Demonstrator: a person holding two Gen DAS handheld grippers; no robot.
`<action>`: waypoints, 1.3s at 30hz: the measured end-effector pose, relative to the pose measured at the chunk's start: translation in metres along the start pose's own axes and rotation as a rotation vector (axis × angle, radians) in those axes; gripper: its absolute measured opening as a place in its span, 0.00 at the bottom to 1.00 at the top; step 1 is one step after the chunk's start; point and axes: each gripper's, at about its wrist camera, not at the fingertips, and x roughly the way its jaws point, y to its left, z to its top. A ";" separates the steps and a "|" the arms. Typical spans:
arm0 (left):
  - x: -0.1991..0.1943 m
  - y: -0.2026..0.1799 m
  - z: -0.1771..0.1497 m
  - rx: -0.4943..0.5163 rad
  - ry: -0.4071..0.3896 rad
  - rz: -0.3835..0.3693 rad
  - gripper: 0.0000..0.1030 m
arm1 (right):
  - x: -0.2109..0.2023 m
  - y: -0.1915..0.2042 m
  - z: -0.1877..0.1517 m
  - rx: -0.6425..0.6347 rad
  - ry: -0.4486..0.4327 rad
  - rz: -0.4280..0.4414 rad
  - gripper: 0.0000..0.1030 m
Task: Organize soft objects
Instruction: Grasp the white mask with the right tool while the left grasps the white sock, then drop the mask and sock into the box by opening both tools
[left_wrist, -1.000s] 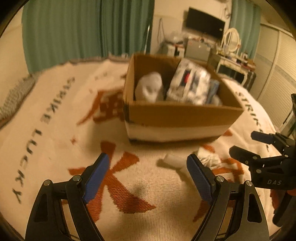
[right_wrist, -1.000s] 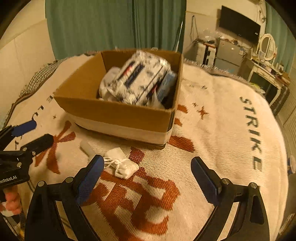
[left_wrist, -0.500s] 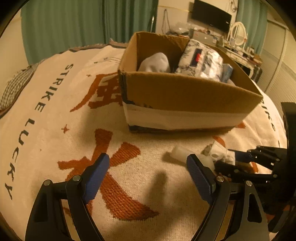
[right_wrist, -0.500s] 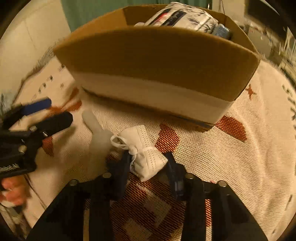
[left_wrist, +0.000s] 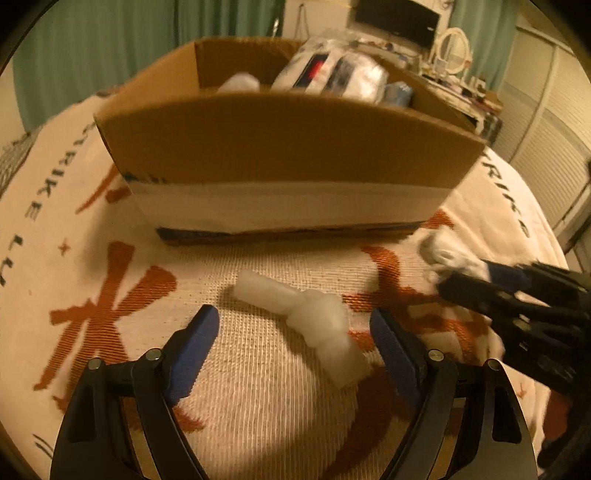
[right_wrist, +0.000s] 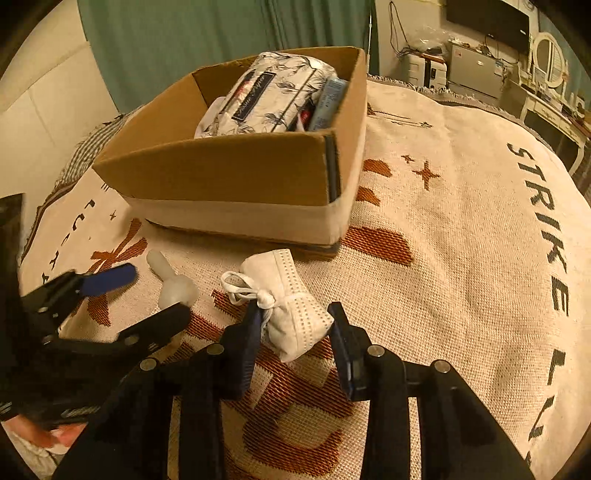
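Note:
A white folded face mask (right_wrist: 291, 306) with tied ear loops is held between the pads of my right gripper (right_wrist: 295, 328), lifted a little off the blanket; it also shows in the left wrist view (left_wrist: 448, 258). A white knotted translucent object (left_wrist: 310, 317) lies on the blanket between the open fingers of my left gripper (left_wrist: 295, 343); it shows in the right wrist view too (right_wrist: 173, 284), with my left gripper (right_wrist: 125, 299) around it. A cardboard box (right_wrist: 229, 173) behind holds a floral soft pack (right_wrist: 262, 99).
The box (left_wrist: 288, 147) stands close in front of both grippers on a cream blanket (right_wrist: 461, 240) with orange and black lettering. Green curtains (right_wrist: 207, 37) hang behind. Furniture and a mirror (right_wrist: 550, 62) stand at the far right.
My right gripper closed on the face mask and raised it slightly. My left gripper moved forward and lower, so the white knotted object now lies between its open fingers.

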 end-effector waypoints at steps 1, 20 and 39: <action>0.004 0.000 0.000 0.000 0.002 0.006 0.66 | 0.001 0.001 0.000 -0.001 0.003 -0.003 0.35; -0.083 -0.003 -0.007 0.063 -0.081 -0.067 0.26 | -0.071 0.026 -0.003 0.041 -0.066 -0.073 0.35; -0.190 0.015 0.093 0.192 -0.351 -0.065 0.27 | -0.185 0.075 0.075 0.028 -0.319 -0.117 0.35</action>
